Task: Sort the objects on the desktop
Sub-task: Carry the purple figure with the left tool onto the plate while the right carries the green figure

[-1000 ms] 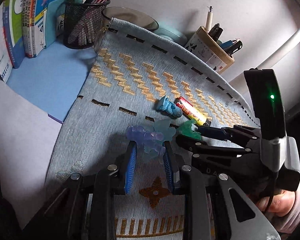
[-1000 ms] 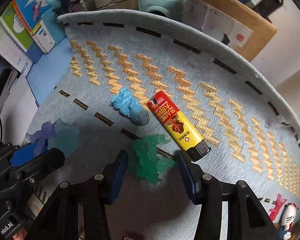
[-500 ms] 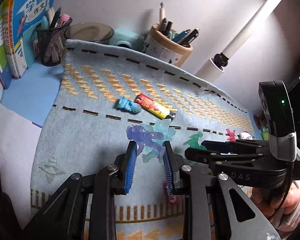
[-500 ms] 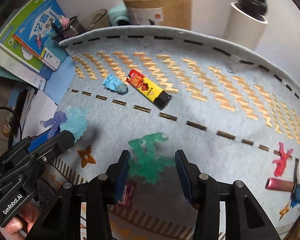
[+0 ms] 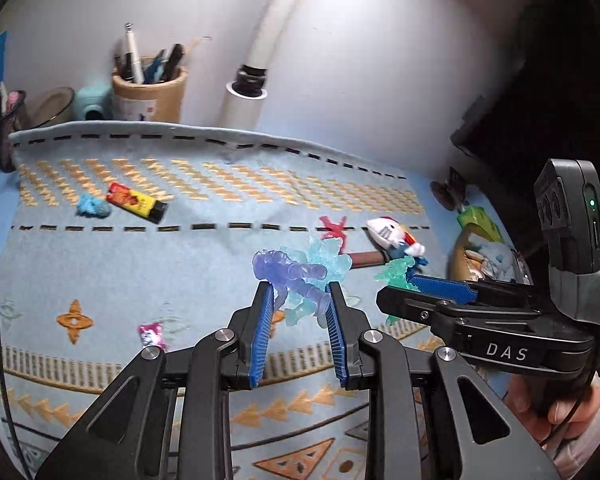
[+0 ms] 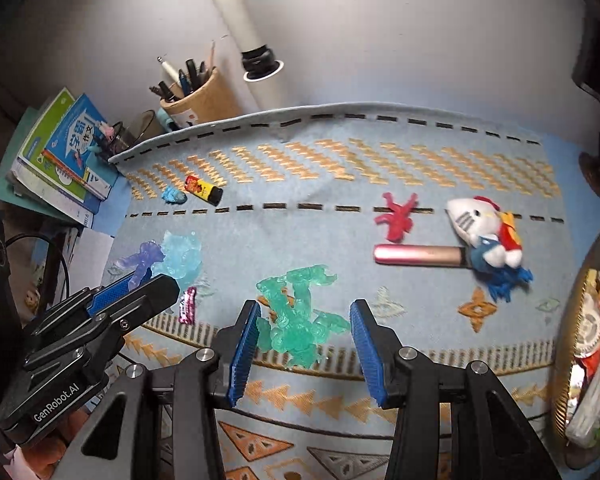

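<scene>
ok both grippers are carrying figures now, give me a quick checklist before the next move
1. Left gripper grips the purple figure and pale blue figure: ok.
2. Right gripper grips the green figure: cannot tell, its pads look apart from the toy.
3. Figures lifted clear of the mat: ok.
4. Tray at the right in view: ok.
5. Free room in that tray: cannot tell, it looks crowded.
</scene>
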{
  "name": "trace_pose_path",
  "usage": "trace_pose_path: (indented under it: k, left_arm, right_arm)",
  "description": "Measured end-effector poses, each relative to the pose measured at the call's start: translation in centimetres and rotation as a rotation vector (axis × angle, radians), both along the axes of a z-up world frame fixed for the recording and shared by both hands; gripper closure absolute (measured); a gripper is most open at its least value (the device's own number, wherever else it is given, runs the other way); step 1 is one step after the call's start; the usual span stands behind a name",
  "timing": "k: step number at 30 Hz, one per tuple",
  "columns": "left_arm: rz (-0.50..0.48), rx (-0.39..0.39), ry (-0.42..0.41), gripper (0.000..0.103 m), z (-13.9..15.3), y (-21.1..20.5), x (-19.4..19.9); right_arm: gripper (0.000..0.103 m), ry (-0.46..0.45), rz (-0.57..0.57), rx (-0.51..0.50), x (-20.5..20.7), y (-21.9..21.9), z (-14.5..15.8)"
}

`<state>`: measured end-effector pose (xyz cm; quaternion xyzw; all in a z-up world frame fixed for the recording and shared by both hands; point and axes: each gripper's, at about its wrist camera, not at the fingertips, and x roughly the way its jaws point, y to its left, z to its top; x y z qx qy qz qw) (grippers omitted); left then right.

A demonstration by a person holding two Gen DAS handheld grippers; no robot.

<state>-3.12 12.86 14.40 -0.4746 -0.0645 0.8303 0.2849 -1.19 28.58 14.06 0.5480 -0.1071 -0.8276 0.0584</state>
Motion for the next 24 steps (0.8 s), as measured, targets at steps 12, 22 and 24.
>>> trace_pose_path:
  k: [12, 22, 24]
  left_arm:
    - [-0.212, 0.009, 0.045, 0.08, 3.7, 15.0, 6.2]
    - [-0.302, -0.045, 0.05, 0.08, 3.9, 25.6, 9.4]
    - [-0.298, -0.073, 0.043, 0.08, 3.6, 27.3, 9.5]
  right_arm:
    - [0.057, 0.075, -0.297, -0.013, 10.6, 18.6, 4.6]
    - [0.057, 0.094, -0.514, -0.035, 17.3, 31.8, 5.7]
    - [0.057, 0.094, -0.526, -0.037, 17.9, 33.1, 5.7]
